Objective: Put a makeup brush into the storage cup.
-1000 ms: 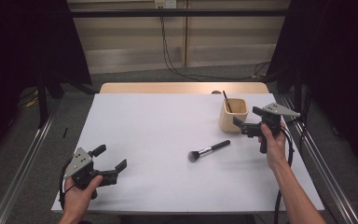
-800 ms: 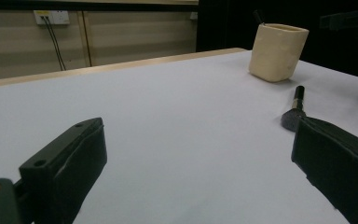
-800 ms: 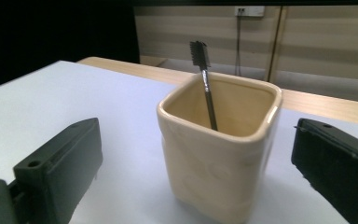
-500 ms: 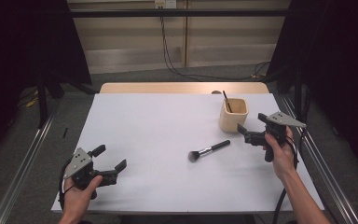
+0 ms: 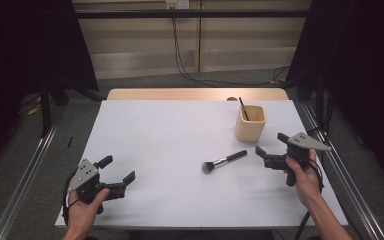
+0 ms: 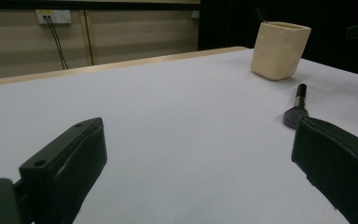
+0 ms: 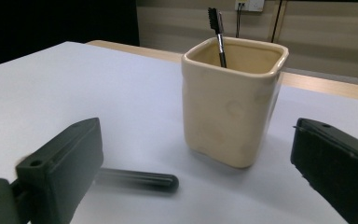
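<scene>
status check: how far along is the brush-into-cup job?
Done: one thin brush stands in the beige cup. In hand: nothing gripped; the right gripper is open near the handle end of the makeup brush lying flat on the table. The left gripper is open, resting at the near left. Left: likely grasping that brush and putting it in the cup.

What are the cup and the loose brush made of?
Cup: likely glazed ceramic; cream, soft sheen, thick rounded rim, slightly uneven walls. Brush: black handle, probably plastic or painted wood; silvery collar looks metal; dark fluffy bristles, fibre unclear.
</scene>
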### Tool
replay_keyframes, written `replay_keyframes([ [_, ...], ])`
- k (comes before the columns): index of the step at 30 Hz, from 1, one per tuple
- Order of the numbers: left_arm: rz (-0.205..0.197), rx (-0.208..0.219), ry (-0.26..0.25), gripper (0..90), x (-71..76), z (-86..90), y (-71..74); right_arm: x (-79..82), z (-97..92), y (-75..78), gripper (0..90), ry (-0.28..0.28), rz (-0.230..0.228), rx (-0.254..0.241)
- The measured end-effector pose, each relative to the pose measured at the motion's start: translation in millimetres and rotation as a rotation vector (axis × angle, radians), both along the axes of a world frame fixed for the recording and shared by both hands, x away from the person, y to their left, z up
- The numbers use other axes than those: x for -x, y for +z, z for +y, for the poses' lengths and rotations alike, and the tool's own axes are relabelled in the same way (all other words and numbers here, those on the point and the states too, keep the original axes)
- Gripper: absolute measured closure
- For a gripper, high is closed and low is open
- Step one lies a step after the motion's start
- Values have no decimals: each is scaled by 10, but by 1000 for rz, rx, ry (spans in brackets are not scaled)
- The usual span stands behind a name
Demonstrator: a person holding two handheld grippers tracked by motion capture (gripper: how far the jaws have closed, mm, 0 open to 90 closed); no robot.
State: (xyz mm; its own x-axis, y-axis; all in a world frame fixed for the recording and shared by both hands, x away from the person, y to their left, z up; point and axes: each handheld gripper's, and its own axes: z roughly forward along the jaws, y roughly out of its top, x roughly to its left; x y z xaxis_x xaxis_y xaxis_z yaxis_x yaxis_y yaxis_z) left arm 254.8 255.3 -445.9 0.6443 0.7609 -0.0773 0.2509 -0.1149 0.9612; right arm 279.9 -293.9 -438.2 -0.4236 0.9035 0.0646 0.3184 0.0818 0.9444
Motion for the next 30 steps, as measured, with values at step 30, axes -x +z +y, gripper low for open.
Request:
replay_keyframes([
  [30, -8, 11, 17, 31, 51, -8, 21, 631, -131, -117, 10, -34, 10, -13],
])
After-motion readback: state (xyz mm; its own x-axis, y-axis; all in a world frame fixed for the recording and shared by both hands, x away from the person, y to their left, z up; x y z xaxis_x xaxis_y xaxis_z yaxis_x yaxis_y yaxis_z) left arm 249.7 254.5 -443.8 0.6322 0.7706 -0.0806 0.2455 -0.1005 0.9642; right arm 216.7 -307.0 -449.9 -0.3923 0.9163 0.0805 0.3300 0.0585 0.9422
